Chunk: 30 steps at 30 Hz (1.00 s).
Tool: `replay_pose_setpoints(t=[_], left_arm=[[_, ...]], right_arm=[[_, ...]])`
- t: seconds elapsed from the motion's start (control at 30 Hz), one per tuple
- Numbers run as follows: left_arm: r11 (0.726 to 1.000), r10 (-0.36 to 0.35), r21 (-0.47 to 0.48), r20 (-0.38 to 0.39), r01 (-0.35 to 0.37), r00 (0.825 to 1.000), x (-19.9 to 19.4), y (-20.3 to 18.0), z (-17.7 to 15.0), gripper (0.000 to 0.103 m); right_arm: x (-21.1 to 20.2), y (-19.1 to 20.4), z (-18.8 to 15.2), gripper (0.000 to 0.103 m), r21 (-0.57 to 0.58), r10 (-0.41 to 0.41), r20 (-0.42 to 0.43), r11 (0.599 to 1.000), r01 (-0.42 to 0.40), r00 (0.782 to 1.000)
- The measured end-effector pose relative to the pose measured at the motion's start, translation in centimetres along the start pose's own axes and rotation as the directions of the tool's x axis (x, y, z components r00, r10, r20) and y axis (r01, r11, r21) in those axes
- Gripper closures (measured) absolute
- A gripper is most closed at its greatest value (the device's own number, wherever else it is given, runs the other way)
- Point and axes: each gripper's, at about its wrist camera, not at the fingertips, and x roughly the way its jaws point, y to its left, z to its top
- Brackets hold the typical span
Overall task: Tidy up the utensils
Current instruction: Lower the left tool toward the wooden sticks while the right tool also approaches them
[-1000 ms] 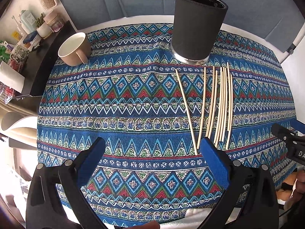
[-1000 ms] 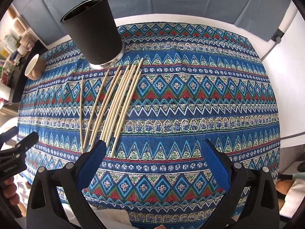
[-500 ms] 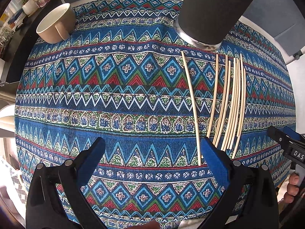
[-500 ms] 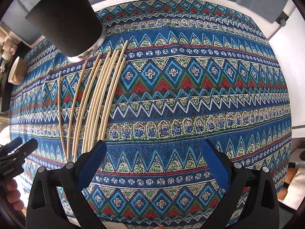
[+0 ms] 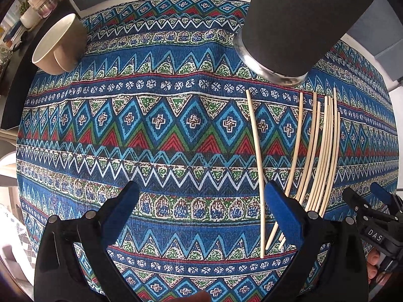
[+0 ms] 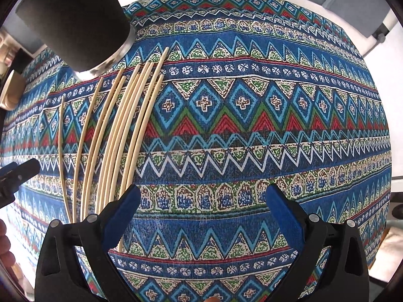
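Observation:
Several pale wooden chopsticks [image 5: 317, 151] [image 6: 118, 130] lie side by side on the patterned blue tablecloth [image 5: 163, 125] [image 6: 239, 125], their far tips near a tall black holder cup [image 5: 299, 20] [image 6: 75, 20]. One chopstick [image 5: 257, 151] lies apart, left of the bunch. My left gripper [image 5: 201, 196] is open and empty, with its right finger over the chopsticks' near ends. My right gripper [image 6: 201, 196] is open and empty too, its left finger over the bunch's near ends. The right gripper's fingers [image 5: 377, 201] show at the left wrist view's right edge.
A beige mug [image 5: 60, 42] stands at the cloth's far left. A dark side shelf with small jars [image 5: 37, 2] lies beyond it. The table's white rim [image 6: 388, 50] and a grey backdrop are behind. A hand [image 6: 5, 246] shows at the lower left of the right wrist view.
Both grippers have moved forward and down toward the cloth; the chopsticks and holder cup now look larger and closer. Both stay open. Nothing on the table has shifted.

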Motion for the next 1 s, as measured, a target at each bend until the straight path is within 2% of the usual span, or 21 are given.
replay_pose_setpoints(t=[0.13, 0.37, 0.57, 0.8, 1.0], left_arm=[[1.0, 0.006, -0.015, -0.013, -0.006, 1.0, 1.0, -0.7, 1.8, 0.006], [0.999, 0.047, -0.01, -0.021, -0.047, 0.999, 2.3, -1.5, 2.8, 0.006], [0.997, 0.076, -0.019, -0.046, -0.076, 0.996, 3.4, -2.5, 3.5, 0.006], [0.996, 0.035, -0.072, -0.096, -0.042, 0.995, 5.7, -1.5, 3.3, 0.004], [0.997, 0.025, -0.075, -0.068, -0.03, 0.997, 6.1, -1.5, 3.3, 0.004]], right_arm=[[1.3, -0.1, 1.1, 0.008, 0.014, -0.022, 0.019, 1.0, 0.021, 1.0], [2.5, 1.8, 3.3, 0.008, 0.005, -0.019, 0.066, 1.0, 0.019, 0.998], [3.8, 4.5, 6.1, 0.008, 0.032, 0.0, 0.05, 0.999, -0.002, 0.999], [5.1, 6.5, 7.4, 0.008, 0.022, -0.024, 0.074, 1.0, 0.022, 0.997], [5.4, 6.6, 6.6, 0.007, 0.024, -0.01, 0.09, 1.0, 0.007, 0.996]])
